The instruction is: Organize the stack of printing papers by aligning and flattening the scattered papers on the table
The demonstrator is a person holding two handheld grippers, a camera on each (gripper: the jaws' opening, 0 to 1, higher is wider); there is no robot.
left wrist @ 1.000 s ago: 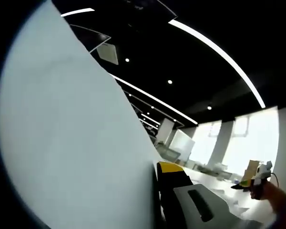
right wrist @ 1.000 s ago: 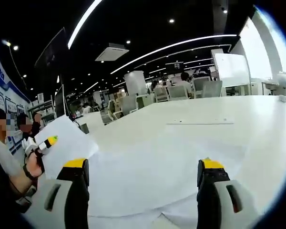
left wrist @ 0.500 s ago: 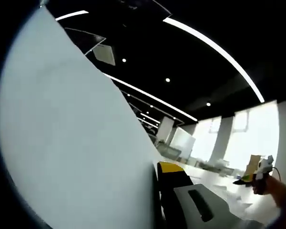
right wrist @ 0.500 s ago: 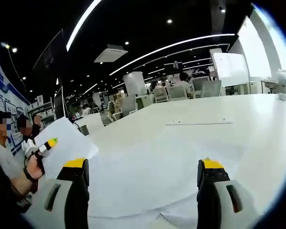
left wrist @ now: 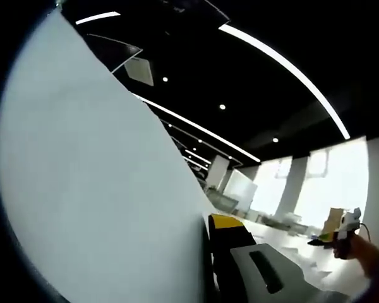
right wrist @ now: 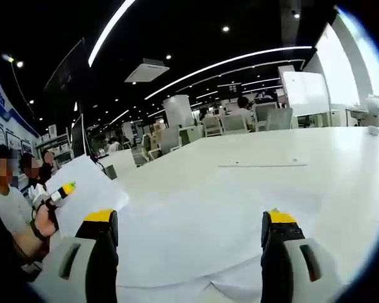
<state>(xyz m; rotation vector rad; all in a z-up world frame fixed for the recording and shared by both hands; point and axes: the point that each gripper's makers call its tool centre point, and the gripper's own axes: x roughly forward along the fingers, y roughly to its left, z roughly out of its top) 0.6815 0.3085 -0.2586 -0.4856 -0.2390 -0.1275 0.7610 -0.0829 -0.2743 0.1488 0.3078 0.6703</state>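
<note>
Left gripper [right wrist: 62, 189] is up off the desk [right wrist: 341, 164] w/ one sheet [left wrist: 95, 189] pinched in its fingers, seen from the right gripper view at far left, a hand [right wrist: 43, 221] behind it. In the left gripper view that sheet rises as a big white plane across the left half, edge-on against the yellow-tipped finger [left wrist: 230, 243]; the other finger is hidden behind the paper, but the grip reads as clamped on the sheet. Held high like this prob. so it clears the rest and can be brought over and laid square on top.

Right gripper [right wrist: 189, 252] sits low over the papers [right wrist: 196, 233], fingers spread wide, nothing between them. Yellow tips frame the loose sheets lying flat on the desk just ahead, overlapping a bit, edges not lined up. Open and low looks like a ready pose: either to press the pile flat or to steady it while the lifted sheet comes in.

Another single sheet [right wrist: 262, 163] lies farther out on the desk, well apart from the near pile.

Left gripper view also catches the right gripper [left wrist: 342, 228] far right, small, over the desk.

Task-wise: early-to-mid, I'd say; pile not yet aligned. Risk: the thin sheet flexes or slips when lowered.
</note>
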